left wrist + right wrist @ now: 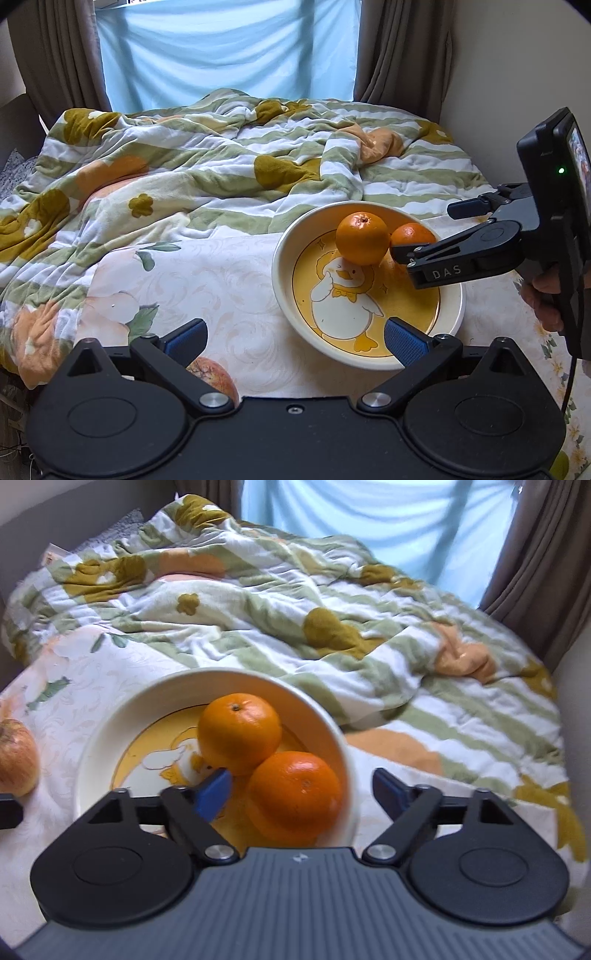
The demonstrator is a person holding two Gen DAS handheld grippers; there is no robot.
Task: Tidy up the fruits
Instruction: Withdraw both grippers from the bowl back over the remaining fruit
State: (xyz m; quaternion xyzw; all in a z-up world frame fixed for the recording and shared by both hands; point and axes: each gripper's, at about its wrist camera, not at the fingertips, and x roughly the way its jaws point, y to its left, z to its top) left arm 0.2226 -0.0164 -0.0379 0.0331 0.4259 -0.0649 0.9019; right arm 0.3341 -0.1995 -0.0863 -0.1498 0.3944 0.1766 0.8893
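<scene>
A cream bowl [284, 280] with a yellow duck picture stands on the patterned cloth; it also shows in the right wrist view [110, 734]. Two oranges lie in it: one [362, 238] [239, 733] near the middle and one [413, 235] [295, 794] at the right rim. My right gripper [301, 794] [424, 230] is open, its jaws either side of the rim orange without touching it. An apple [216, 374] [16, 757] lies on the cloth left of the bowl. My left gripper [295, 341] is open and empty, just before the bowl's near rim, the apple under its left finger.
A rumpled green-striped floral blanket [207, 170] covers the bed behind the bowl. Blue curtain [229, 48] and brown drapes [402, 48] hang at the back. A wall [517, 74] stands on the right.
</scene>
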